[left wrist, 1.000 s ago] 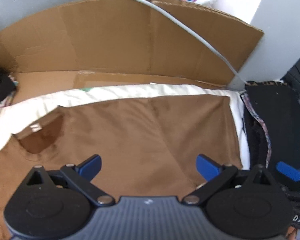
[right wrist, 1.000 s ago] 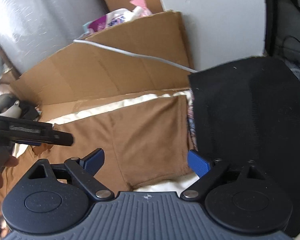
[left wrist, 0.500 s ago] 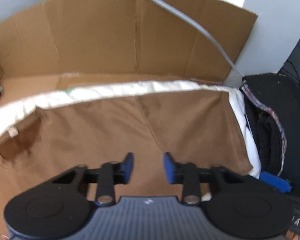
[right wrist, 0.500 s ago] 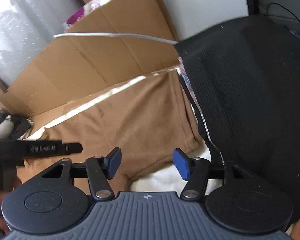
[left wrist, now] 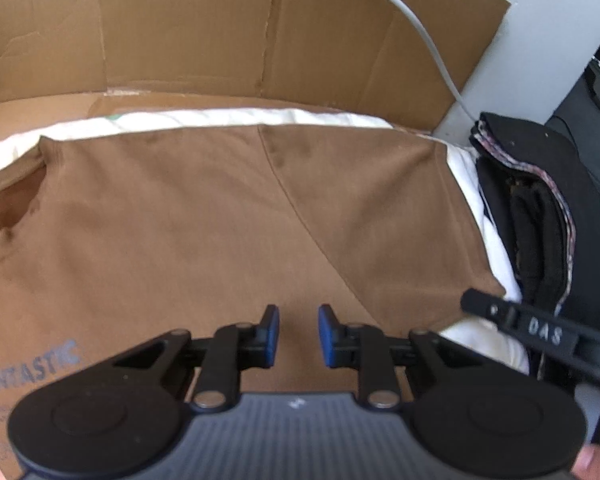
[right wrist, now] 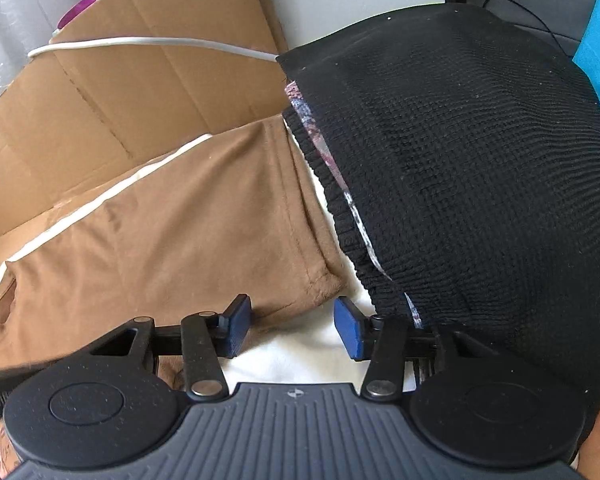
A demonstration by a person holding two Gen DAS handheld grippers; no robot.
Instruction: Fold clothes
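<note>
Brown T-shirt [left wrist: 204, 232] spread flat across frame centre, over white cloth [left wrist: 488, 240]. Left hand-held gripper [left wrist: 298, 334] above shirt, fingers narrowly apart, gripping nothing. Right hand-held gripper [right wrist: 292, 326] at sleeve hem, fingers apart. Black folded clothes [right wrist: 480, 184] at right. Cardboard [left wrist: 220, 32] behind.
</note>
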